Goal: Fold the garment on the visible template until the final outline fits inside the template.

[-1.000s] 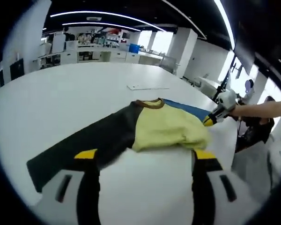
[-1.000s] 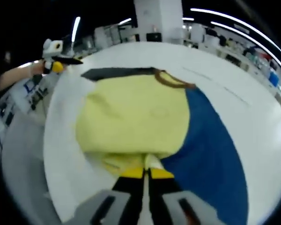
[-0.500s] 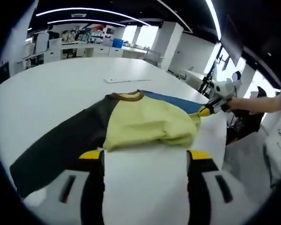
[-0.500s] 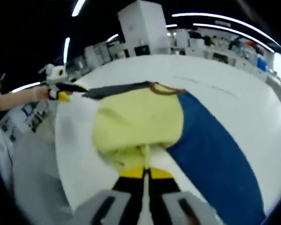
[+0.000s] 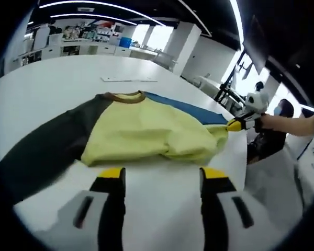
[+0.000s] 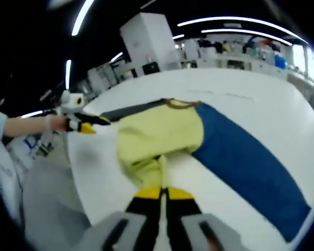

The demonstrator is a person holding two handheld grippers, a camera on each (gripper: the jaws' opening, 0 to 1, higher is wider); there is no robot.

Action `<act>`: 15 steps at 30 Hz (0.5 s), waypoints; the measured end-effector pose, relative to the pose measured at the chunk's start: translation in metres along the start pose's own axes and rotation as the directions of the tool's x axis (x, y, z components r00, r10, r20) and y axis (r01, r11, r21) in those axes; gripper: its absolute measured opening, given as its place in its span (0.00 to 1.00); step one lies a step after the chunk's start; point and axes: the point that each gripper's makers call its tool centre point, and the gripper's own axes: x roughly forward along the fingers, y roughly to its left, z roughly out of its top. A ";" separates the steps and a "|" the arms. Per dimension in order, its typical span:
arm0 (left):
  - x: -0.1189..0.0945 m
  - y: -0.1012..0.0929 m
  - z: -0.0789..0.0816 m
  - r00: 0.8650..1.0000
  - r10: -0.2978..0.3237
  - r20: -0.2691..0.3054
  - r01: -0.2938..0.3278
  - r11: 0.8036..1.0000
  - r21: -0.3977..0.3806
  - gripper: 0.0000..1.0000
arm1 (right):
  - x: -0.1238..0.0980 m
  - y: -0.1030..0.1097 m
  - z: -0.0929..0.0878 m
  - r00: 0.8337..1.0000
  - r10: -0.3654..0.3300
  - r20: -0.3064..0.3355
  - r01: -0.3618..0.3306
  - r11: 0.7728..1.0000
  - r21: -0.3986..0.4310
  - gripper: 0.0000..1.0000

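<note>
Left gripper view, near field: left tongs, jaws apart, nothing between them, hovering just above the white tabletop w/ the near edge of the garment close ahead. Probable reason: free tongs kept low and ready to take the next hold.

Right gripper view, near field: right tongs, jaws together, clamped on a bunched yellow fold of the long-sleeve shirt. The cloth rises from the tabletop into the tips, so this corner looks lifted and drawn up, prob. to carry the hem over the body for a fold.

Mid field: shirt lies spread on the tabletop, yellow body centre, brown collar on the far side, dark sleeve trailing to the left gripper's side, blue sleeve stretched out flat to the other. Both sleeves extended, so the outline is judged too wide yet; folding at an early stage.

Far field: a thin pale strip on the tabletop beyond the collar; whether it belongs to the template cannot be told. Behind: lab benches, ceiling light strips.
</note>
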 end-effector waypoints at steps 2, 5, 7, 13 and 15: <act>0.004 0.001 -0.001 1.000 0.009 0.005 -0.009 1.000 -0.014 0.46 | -0.003 0.005 -0.003 1.000 0.002 0.010 -0.003 1.000 0.015 0.00; 0.012 0.002 -0.002 1.000 0.028 0.012 -0.028 0.998 -0.051 0.38 | -0.006 0.010 -0.007 1.000 0.003 0.019 -0.003 1.000 0.029 0.00; 0.017 0.004 -0.001 0.999 0.030 0.020 -0.028 0.995 -0.095 0.36 | -0.008 0.012 -0.009 1.000 0.003 0.025 -0.004 0.999 0.038 0.00; 0.031 0.011 0.005 0.996 0.059 0.073 -0.039 0.968 -0.248 0.23 | -0.012 0.016 -0.015 0.999 -0.002 0.046 -0.002 0.997 0.080 0.00; 0.033 0.010 0.005 0.995 0.064 0.078 -0.038 0.953 -0.302 0.20 | -0.014 0.018 -0.019 0.999 -0.004 0.047 0.000 0.996 0.091 0.00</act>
